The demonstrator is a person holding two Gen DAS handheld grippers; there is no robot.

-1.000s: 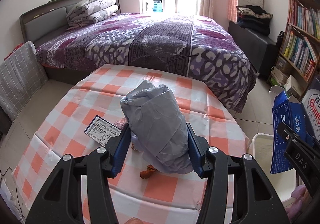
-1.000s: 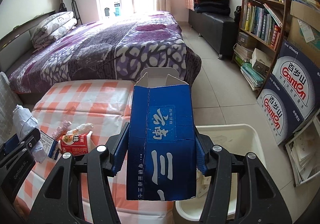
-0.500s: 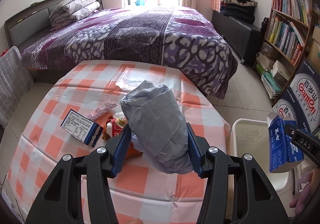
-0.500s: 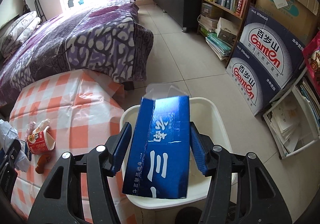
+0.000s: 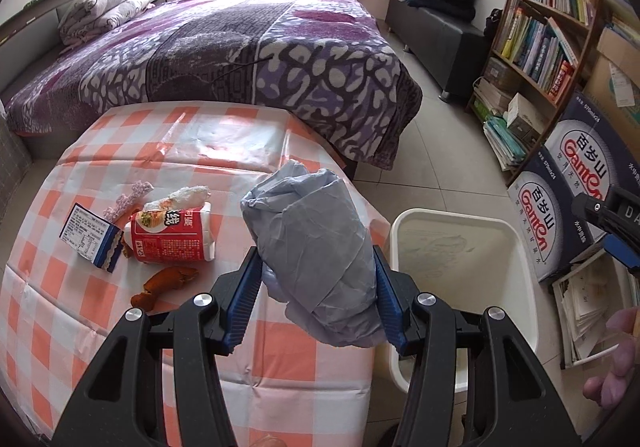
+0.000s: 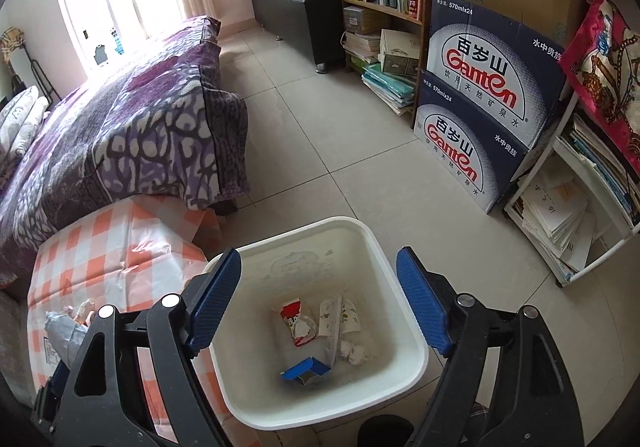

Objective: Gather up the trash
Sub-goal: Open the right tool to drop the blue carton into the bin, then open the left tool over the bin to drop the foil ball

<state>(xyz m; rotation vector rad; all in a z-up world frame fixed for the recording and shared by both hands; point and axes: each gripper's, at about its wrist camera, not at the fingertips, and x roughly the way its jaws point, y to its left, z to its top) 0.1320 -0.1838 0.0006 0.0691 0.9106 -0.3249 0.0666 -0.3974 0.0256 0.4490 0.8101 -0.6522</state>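
Carton gone from right tongs, jaws just opened, empty, over bin. Left tongs clamp grey bag; next we carry it binward, release.

Checked table bears cup, carton.

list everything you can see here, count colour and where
bin: 1, white, on the floor beside the table
blue carton: 1, in the bin, with other scraps
crumpled bag: 1, grey, between the left jaws
noodle cup: 1, red, on its side on the table
small box: 1, blue and white, left of the cup
table: 1, orange-check cloth
bed: 1, purple
water cases: 2, dark blue, stacked
left gripper: shut on the bag
right gripper: open, over the bin
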